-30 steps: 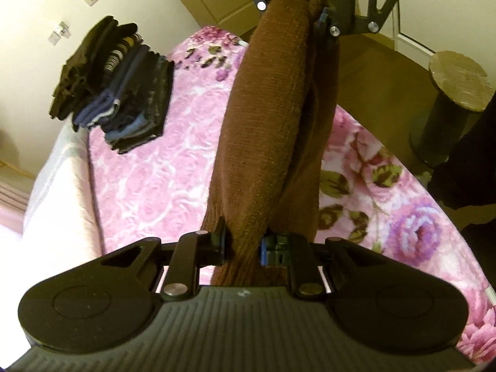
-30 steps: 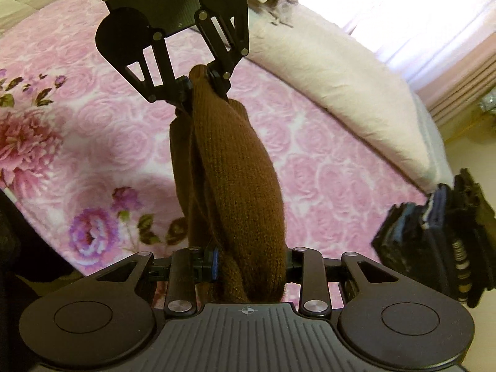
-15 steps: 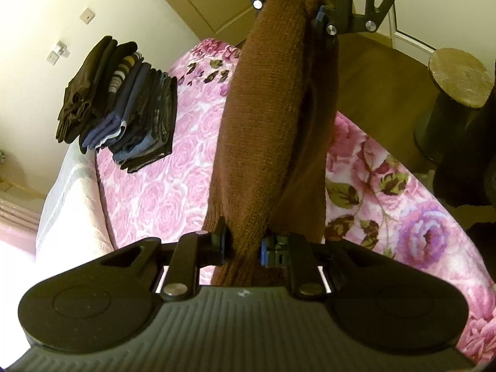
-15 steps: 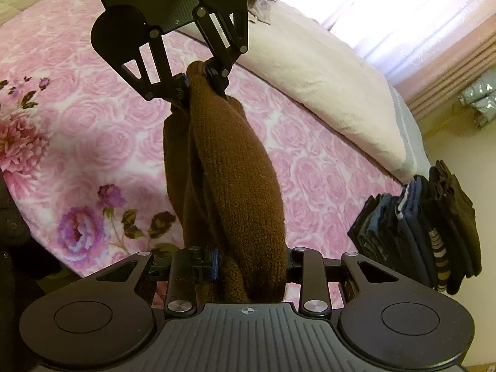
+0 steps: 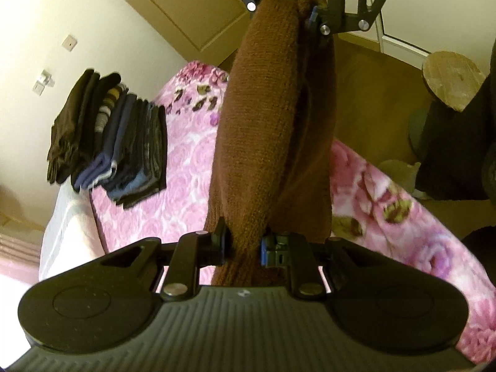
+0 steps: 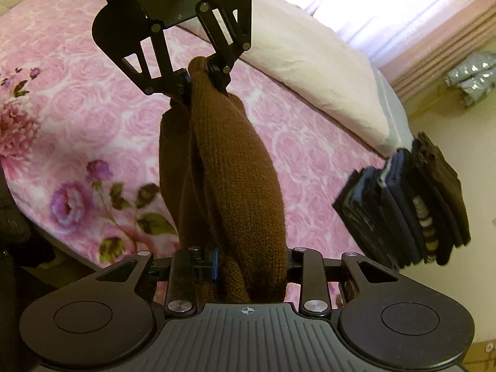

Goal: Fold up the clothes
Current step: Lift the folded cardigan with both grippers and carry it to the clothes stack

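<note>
A folded brown knit garment (image 5: 260, 130) hangs stretched in the air between my two grippers, above the pink floral bedspread (image 5: 183, 186). My left gripper (image 5: 243, 245) is shut on one end of it. The right gripper (image 5: 305, 15) shows at the top of the left wrist view, clamped on the far end. In the right wrist view the same brown knit garment (image 6: 235, 179) runs from my right gripper (image 6: 251, 260), shut on it, up to the left gripper (image 6: 201, 77). A stack of folded dark clothes (image 5: 114, 136) (image 6: 412, 201) lies on the bed near its edge.
A cream pillow or blanket (image 6: 310, 68) lies along the bed's far side by the bright window. A round stool (image 5: 449, 77) stands on the wooden floor. A person's dark clothing (image 5: 483, 248) is at the bed's edge. A wall and a wardrobe door (image 5: 173, 3) are behind.
Both grippers have carried the brown garment toward the stack of folded clothes, which now looks larger and nearer in the right wrist view. Both stay shut on the garment.
</note>
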